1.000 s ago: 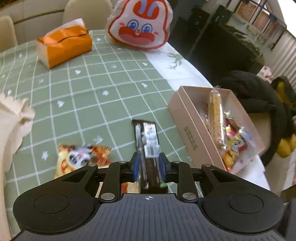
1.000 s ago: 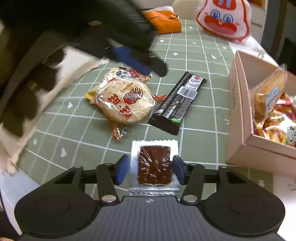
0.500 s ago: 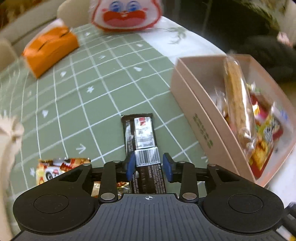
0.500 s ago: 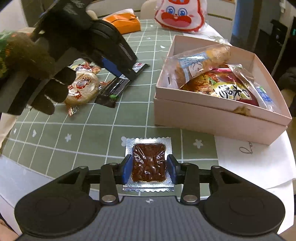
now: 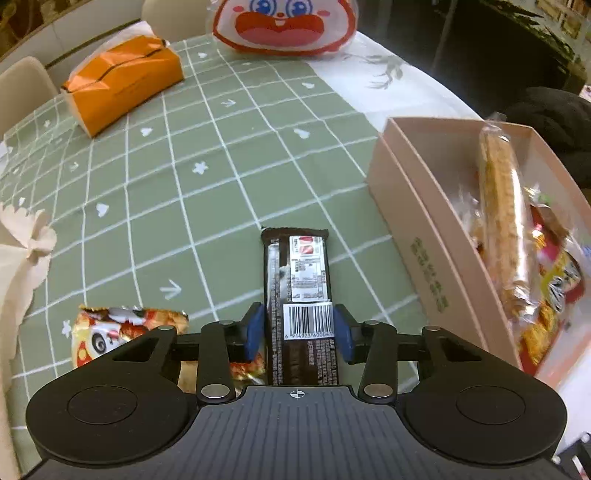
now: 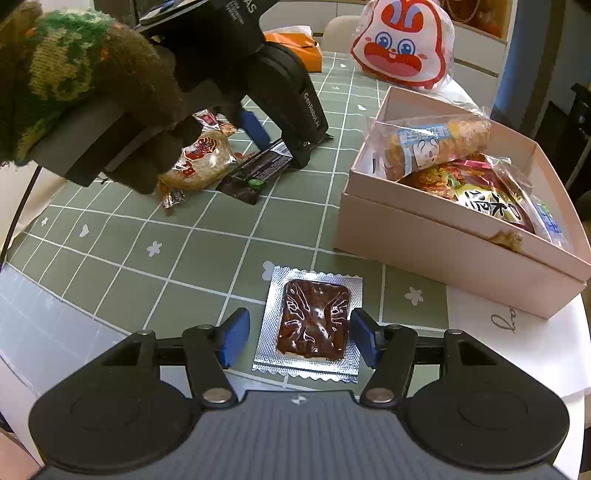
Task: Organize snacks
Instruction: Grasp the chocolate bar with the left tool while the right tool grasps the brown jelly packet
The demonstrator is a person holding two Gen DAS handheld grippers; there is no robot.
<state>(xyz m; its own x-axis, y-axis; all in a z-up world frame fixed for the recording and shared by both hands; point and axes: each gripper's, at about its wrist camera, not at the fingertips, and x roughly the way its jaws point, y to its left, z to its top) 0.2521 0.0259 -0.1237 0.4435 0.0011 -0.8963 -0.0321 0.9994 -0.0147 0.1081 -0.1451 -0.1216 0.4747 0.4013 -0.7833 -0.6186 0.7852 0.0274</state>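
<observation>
Right gripper (image 6: 299,338) sits spread either side of the foil-edged brown snack packet (image 6: 312,325) on the green checked cloth (image 6: 207,258), pink snack box (image 6: 443,236) just right, while the gloved left gripper (image 6: 280,144) straddles the dark bar (image 6: 258,171).

Table (image 5: 229,173), green grid cloth: snacks, one box.
Pink box (image 5: 424,236) right; dark bar (image 5: 299,280) centre; foil packet (image 6: 314,325) near; rice cracker (image 6: 201,162) left; orange tissue pack (image 5: 122,81), bunny bag (image 5: 284,26) far.

Crinkled silver foil packet (image 6: 308,325); matt pink cardboard box (image 6: 436,236).
</observation>
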